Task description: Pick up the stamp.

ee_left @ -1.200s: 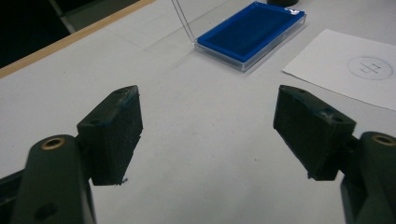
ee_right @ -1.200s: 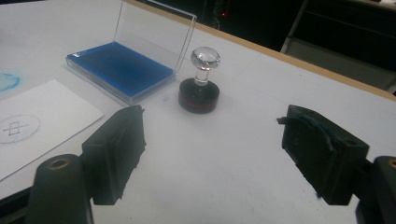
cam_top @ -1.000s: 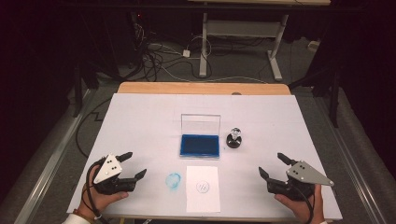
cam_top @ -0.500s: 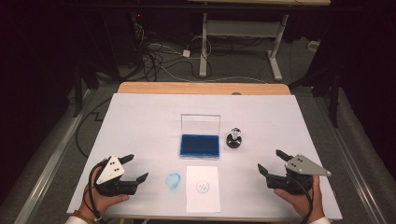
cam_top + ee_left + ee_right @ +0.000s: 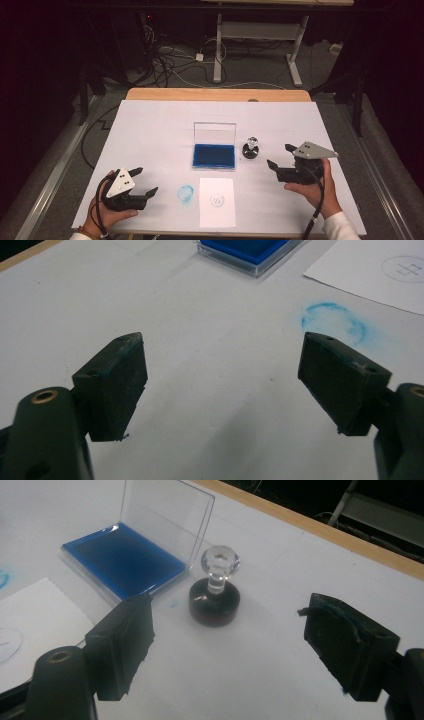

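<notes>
While stamp [image 5: 215,591] stands beside ink pad [image 5: 214,156], left gripper [image 5: 145,182], right gripper [image 5: 281,156] jaws wide apart, empty

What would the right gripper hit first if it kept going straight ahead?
Probably the stamp: it stands ahead of the open right gripper, roughly between its jaws. The ink pad lies off to the side.

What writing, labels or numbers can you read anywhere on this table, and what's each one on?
Nothing here reads clearly.
Sheet of paper: a printed circle with a few strokes inside, too small and blurred to read as a character.
Blue ink pad, its clear lid, and the stamp: no label visible.
Blue smudge on the table: a ring-shaped ink stain, not text.
</notes>
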Tool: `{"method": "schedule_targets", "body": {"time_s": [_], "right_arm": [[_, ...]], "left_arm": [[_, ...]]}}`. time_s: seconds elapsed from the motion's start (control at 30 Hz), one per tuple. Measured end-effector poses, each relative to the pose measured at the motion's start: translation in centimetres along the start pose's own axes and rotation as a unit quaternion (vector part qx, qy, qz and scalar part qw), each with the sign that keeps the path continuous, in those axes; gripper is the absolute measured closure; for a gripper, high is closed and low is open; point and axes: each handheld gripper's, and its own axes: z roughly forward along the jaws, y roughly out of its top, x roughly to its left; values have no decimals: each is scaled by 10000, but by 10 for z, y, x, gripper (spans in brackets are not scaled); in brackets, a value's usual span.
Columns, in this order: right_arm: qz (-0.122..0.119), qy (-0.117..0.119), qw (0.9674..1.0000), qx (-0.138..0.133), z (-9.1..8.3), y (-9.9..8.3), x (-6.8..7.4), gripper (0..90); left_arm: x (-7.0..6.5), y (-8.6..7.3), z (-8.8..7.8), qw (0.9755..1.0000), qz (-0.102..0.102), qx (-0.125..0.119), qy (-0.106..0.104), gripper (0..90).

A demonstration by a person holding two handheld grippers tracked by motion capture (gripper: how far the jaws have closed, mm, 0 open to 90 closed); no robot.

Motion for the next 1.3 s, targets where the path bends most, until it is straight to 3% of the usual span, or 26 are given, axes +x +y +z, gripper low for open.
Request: {"method": "schedule_targets", "body": {"time_s": [0.17, 0.27, 0.5, 0.63, 0.93, 1.0, 1.3], "right_arm": [[-93, 59, 9998, 177, 13, 17, -2, 203], [-145, 227, 9987, 423, 32, 28, -5, 203], [-99, 223, 9975, 662, 63, 34, -4, 209], [46, 371, 9950, 929, 86, 34, -6, 238], [39, 351, 9922, 1196, 107, 35, -7, 310], [-30, 305, 9913, 1279, 112, 35, -7, 360], [-105, 366, 9913, 1258, 116, 38, -4, 454]], "left_arm": [[0, 0, 2, 10000, -28, 11, -29, 190], [0, 0, 3, 10000, 11, 62, -58, 191], [-1, -1, 4, 9999, 57, 120, -83, 193], [-1, -1, 3, 9999, 64, 120, -87, 194], [-1, -2, 4, 9997, 81, 166, -164, 196], [-2, -2, 4, 9996, 93, 168, -195, 206], [-4, -2, 7, 9994, 100, 226, -223, 207]]}}
